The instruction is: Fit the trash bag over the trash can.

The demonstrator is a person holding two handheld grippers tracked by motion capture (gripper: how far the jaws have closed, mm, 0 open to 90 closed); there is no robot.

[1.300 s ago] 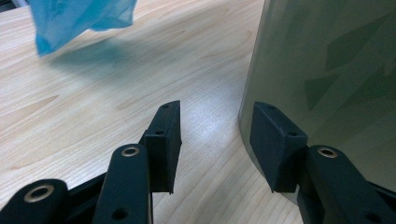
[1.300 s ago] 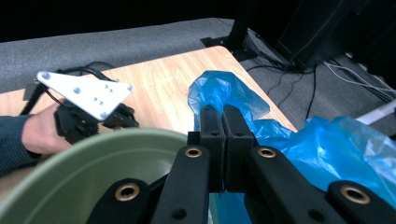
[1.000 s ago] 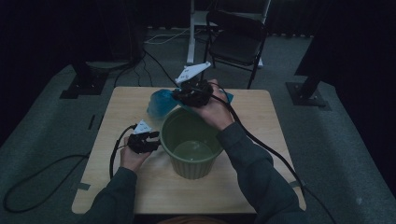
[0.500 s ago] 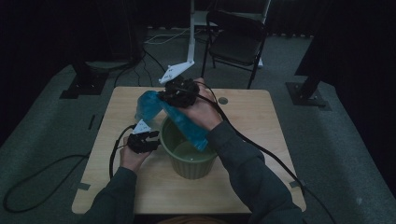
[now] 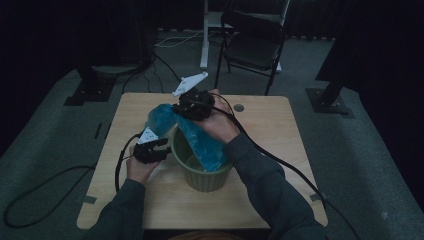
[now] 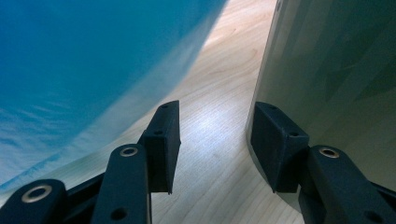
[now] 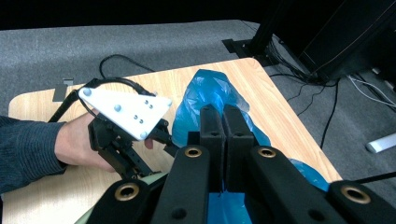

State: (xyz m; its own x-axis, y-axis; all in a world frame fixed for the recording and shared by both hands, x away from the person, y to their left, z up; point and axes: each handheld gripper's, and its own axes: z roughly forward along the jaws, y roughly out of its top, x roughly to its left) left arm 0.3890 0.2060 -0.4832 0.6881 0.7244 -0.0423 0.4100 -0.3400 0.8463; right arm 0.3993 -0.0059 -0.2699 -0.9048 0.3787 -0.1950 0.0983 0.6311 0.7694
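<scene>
The blue plastic bag (image 5: 200, 137) hung from the right gripper (image 5: 192, 106), draped from above the far side of the table down over the rim and into the mouth of the green bin (image 5: 202, 172), with a puffed end still lying on the wood behind the left gripper (image 5: 150, 150). It looked thin, limp and very light, likely slippery and easy to tear, so it would handle best pinched at a gathered edge near its opening rather than by the loose middle. The right gripper's jaws were clenched tight on a fold of that film, as the right gripper view showed them pressed together over the blue bag (image 7: 210, 93). The left gripper's jaws stood apart, holding nothing between them; in the left gripper view one jaw lay against the bin's outer wall (image 6: 327, 70), seemingly steadying it, with bare table (image 6: 219, 116) between them. The bin sat near the table's middle, the person's sleeves coming in from the near edge.
</scene>
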